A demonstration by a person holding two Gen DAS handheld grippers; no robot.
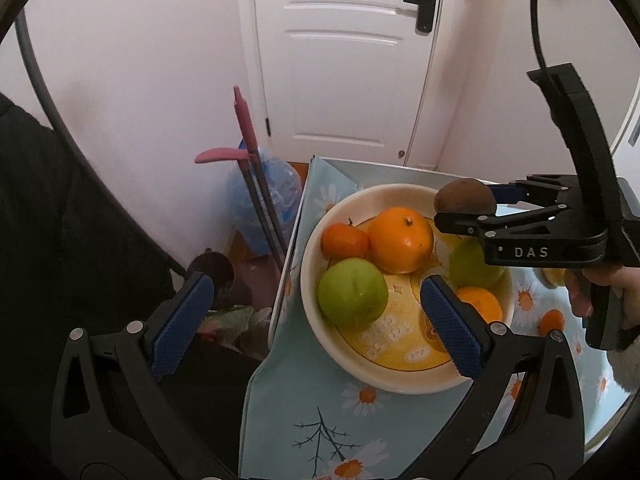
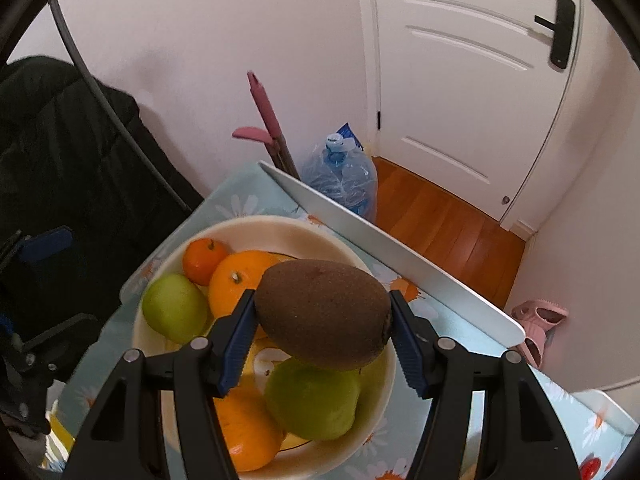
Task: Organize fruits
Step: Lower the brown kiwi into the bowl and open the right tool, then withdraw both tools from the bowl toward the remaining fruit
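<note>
The right tool pinches a brown kiwi between its blue pads, holding it in the air over the right side of the bowl; the left tool is spread wide with nothing between its pads, low in the frame at the near rim of that bowl. In the bowl lie a green apple, a large orange, a small mandarin, a second green fruit directly under the kiwi, and another orange at the lower left of the right-wrist frame.

The main risk, as I judge it, is the landing; the kiwi hangs above rounded fruit, not bare bowl floor, so if let go from this height it may roll off the green fruit and knock a neighbour, or bounce over the rim onto the worktop; the bowl sits near the worktop's left edge, with the floor below. The grip looks to be on the kiwi's ends, so a tilt could let it swivel or slip; squeezing harder could bruise it. The left tool's right pad overlaps the bowl's inside; a careless move could nudge the bowl.
</note>
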